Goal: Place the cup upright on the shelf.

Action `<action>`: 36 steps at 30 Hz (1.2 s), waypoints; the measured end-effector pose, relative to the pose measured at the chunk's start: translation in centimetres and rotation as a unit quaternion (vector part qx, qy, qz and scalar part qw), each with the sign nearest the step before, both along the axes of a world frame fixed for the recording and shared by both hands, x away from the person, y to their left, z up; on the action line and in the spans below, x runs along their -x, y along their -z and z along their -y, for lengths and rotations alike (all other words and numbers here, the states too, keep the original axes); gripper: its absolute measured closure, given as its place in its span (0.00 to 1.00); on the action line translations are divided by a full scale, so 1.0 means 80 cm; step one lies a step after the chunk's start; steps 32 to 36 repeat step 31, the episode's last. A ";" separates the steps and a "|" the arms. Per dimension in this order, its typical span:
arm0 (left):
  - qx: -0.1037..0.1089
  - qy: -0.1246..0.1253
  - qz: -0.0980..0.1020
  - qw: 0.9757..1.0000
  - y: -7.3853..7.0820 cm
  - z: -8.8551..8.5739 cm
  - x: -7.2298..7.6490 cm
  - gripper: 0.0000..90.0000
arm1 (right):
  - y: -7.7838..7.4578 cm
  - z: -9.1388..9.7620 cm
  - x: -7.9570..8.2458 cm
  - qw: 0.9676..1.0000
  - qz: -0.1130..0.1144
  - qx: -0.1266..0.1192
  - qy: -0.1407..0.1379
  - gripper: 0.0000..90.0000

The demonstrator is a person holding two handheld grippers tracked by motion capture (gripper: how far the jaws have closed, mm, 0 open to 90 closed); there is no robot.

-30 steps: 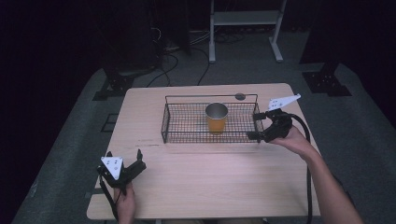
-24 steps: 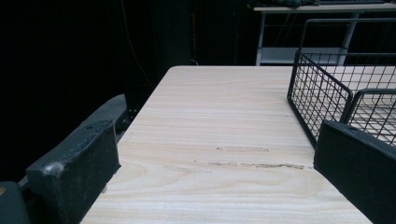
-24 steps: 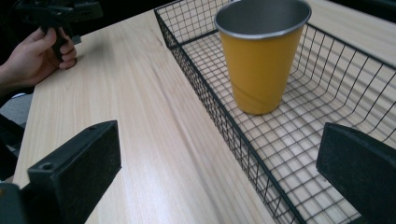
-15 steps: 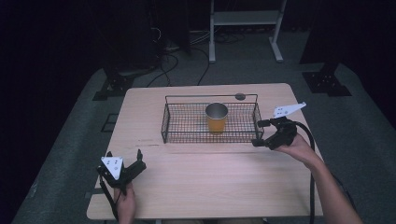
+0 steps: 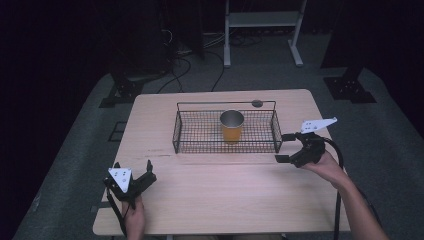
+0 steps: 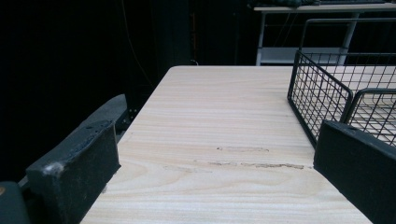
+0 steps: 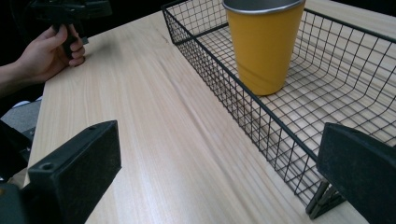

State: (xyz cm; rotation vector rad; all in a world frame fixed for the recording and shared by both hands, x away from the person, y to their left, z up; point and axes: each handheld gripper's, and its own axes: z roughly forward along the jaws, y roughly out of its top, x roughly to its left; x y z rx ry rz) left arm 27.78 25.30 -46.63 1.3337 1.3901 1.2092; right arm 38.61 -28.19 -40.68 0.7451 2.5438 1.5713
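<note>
Two tongs spread, empty; smooth orange cup [image 5: 232,131], metal rim, upright in black wire basket [image 5: 200,145].

two black handheld tongs, left tongs [image 5: 134,181] and right tongs [image 5: 285,147], each with blocky, flat-faced matte jaws. pale grey three-cornered plate with dark dots on top of each. black cable trailing from each along a bare forearm. no sleeves in sight.
</note>
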 end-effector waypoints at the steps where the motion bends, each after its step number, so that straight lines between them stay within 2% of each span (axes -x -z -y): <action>1: 0.000 0.000 0.000 1.000 0.000 0.000 0.000 0.00 | 0.000 0.002 0.002 1.000 0.003 -0.003 0.003 0.00; 25: -0.001 -0.001 0.000 1.000 0.000 0.000 0.000 0.00 | 0.027 0.016 0.034 1.000 -0.002 -0.007 0.006 0.00; 31: 0.000 -0.002 -0.001 1.000 0.000 0.000 -0.001 0.00 | 0.035 0.013 0.050 1.000 0.007 0.000 0.008 0.00; 36: 0.000 -0.002 -0.001 1.000 0.000 0.000 -0.001 0.00 | 0.035 0.013 0.050 1.000 0.007 0.000 0.008 0.00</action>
